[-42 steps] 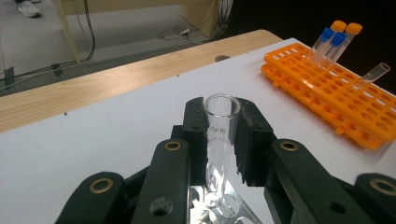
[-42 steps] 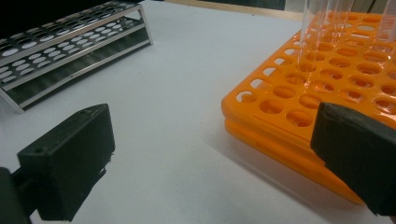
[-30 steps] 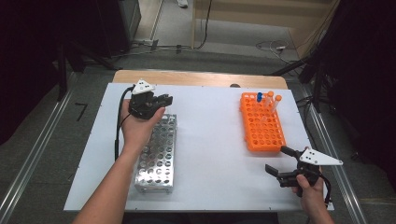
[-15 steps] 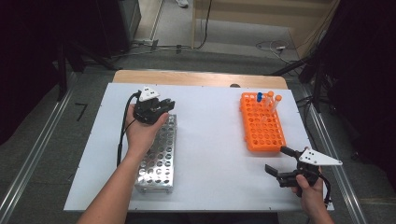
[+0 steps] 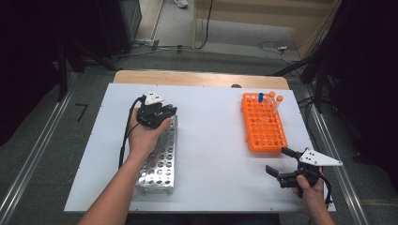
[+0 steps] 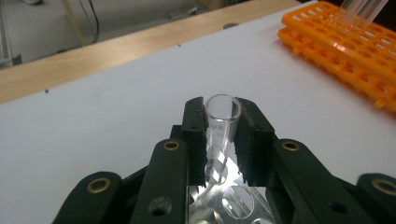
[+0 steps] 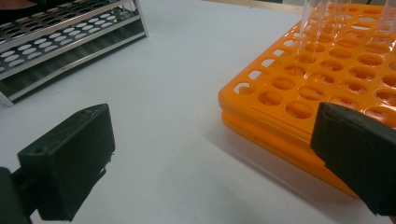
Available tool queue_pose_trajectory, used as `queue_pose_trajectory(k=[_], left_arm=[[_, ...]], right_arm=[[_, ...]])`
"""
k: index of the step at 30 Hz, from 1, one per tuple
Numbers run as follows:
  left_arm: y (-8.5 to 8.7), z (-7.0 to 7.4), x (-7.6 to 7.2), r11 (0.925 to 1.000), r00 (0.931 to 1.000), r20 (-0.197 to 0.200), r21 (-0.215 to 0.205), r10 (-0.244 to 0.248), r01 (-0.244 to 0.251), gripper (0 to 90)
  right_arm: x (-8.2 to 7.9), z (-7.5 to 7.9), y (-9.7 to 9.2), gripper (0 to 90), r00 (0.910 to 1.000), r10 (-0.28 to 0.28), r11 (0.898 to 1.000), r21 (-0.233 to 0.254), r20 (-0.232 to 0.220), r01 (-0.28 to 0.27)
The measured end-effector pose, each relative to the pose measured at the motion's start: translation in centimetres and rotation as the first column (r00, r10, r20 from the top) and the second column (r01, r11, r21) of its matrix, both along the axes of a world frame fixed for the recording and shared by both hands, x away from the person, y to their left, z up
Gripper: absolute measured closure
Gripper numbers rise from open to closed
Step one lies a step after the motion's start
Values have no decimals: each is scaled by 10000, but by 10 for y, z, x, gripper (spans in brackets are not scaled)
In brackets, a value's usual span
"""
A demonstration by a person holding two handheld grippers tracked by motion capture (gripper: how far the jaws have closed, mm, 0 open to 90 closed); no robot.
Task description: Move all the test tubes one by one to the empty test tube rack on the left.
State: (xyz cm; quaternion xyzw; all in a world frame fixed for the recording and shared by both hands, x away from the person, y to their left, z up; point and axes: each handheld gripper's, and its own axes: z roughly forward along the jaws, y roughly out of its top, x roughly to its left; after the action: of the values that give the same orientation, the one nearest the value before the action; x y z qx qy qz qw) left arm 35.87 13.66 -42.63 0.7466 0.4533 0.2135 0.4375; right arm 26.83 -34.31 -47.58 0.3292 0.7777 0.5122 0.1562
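your right gripper (image 5: 278,165) waits with jaws wide and empty, just short of the orange rack (image 5: 263,124), leaving room. your left gripper (image 6: 223,140) clamps a clear tube (image 6: 220,122) upright so it drops into the metal rack (image 5: 157,159); the tube sits between the pads, over the rack's far end.

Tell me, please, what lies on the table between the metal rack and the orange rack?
Nothing: in the high view the white table is bare between the metal rack and the orange rack.
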Motion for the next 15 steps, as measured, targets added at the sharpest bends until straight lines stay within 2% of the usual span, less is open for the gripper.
queue_pose_trajectory(k=[2, 5, 9, 13, 15], left_arm=[[0, -1, 0, 9999, 9999, -156, 96, -37, 39, 749], [1, 0, -1, 9996, 9996, -157, -116, -240, 238, 690], [2, 4, -5, 9980, 9998, 27, -596, -188, 189, 497], [6, 8, -12, 9925, 9998, 179, -1214, -110, 131, 318], [7, 10, -17, 9907, 9996, 226, -1341, -189, 217, 233]], right_arm=[[0, 0, 0, 0, 10000, -5, 10000, 64, -25, 6], [1, -1, -1, 0, 10000, -18, 9999, 149, -86, 20], [1, 0, 0, 0, 10000, -72, 9999, 139, -58, 73], [1, 0, 0, 0, 9999, -86, 9998, 152, -78, 87], [1, 0, 1, 10, 9997, -239, 9997, 38, -7, 239]])
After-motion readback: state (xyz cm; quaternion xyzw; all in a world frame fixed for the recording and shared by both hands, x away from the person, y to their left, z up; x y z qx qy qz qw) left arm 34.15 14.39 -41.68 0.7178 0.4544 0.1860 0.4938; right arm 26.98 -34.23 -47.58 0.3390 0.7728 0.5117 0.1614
